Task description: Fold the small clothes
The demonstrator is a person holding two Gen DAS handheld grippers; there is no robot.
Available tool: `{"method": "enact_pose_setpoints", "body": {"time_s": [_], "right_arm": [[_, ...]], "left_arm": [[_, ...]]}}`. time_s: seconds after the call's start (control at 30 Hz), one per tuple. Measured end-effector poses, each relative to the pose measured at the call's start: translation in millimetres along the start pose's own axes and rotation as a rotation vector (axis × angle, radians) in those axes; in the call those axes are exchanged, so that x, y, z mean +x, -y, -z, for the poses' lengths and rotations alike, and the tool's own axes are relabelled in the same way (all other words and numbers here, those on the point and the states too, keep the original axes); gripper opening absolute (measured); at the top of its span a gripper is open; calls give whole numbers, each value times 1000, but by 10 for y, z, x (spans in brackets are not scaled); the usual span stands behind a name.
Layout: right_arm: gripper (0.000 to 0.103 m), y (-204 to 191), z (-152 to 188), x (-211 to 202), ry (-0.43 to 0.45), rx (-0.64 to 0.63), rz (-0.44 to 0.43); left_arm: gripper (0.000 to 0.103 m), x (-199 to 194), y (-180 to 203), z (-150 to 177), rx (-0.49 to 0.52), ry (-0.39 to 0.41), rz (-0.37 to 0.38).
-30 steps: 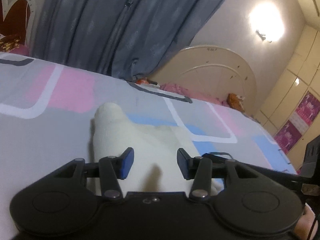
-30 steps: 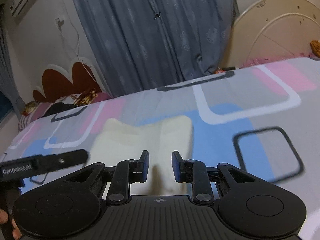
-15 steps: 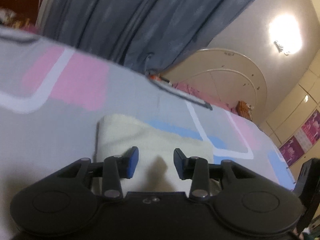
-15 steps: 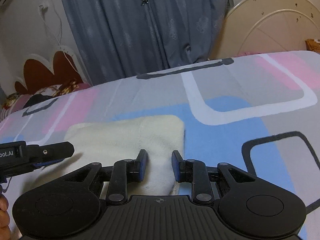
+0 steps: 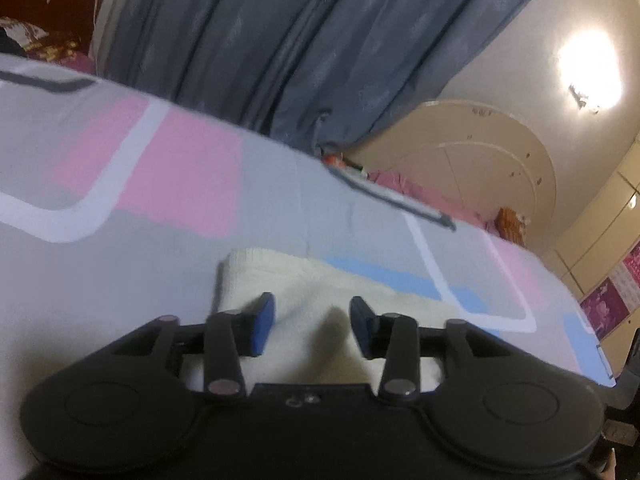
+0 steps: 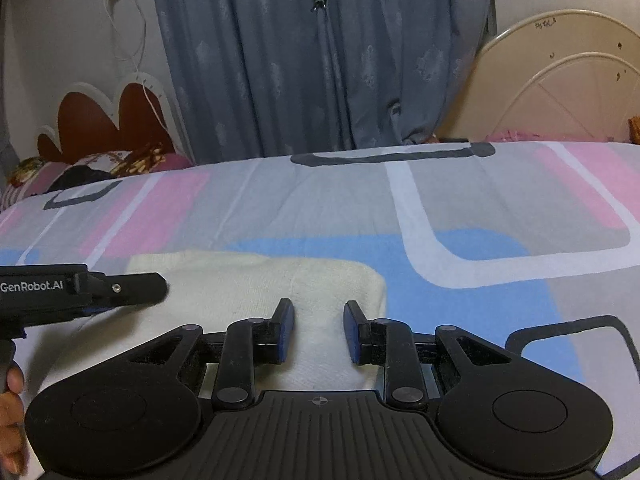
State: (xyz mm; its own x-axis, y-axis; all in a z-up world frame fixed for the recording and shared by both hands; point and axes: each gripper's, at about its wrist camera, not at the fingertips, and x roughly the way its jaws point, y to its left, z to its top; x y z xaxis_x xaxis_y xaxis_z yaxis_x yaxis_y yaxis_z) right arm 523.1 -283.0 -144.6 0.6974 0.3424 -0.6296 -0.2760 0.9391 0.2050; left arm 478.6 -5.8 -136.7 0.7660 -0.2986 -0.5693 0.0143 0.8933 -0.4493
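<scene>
Cream garment (image 6: 256, 280) lies flat on the patterned bed (image 6: 500, 208), near edge under both claws. Step in hand, judged: take the near hem w/ both claws, lift evenly, keep corners level so the fold lands square. L claw (image 5: 312, 324) – jaws just reopened to a part-open gap, cloth beneath, nothing gripped. R claw (image 6: 318, 330) – narrower gap, released, poised over the garment's right side.

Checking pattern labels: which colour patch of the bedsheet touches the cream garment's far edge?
The blue patch: it meets the cream garment along its far edge; the pink patches lie farther back, apart from it.
</scene>
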Motion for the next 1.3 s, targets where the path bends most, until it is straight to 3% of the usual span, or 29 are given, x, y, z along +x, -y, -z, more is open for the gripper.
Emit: {"method": "enact_pose_setpoints", "body": {"time_s": [0.23, 0.4, 0.57, 0.67, 0.87, 1.13, 1.3], "right_arm": [[26, -17, 127, -501, 35, 21, -52], [26, -180, 299, -820, 58, -7, -77], [26, -319, 527, -753, 8, -87, -26], [26, -347, 493, -734, 0, -99, -9], [26, -417, 503, -1067, 21, -94, -24], [26, -392, 1093, -1184, -74, -58, 18], [26, -404, 1009, -1337, -58, -7, 33]], "left_arm": [[49, -488, 74, 268, 97, 28, -25], [49, -642, 114, 525, 102, 9, -44], [57, -567, 127, 634, 92, -25, -61], [56, -605, 118, 622, 87, -32, -59], [54, -907, 47, 772, 133, -43, -40], [54, -1032, 5, 1103, 149, -101, -18], [54, -1081, 24, 1144, 157, -142, 15]]}}
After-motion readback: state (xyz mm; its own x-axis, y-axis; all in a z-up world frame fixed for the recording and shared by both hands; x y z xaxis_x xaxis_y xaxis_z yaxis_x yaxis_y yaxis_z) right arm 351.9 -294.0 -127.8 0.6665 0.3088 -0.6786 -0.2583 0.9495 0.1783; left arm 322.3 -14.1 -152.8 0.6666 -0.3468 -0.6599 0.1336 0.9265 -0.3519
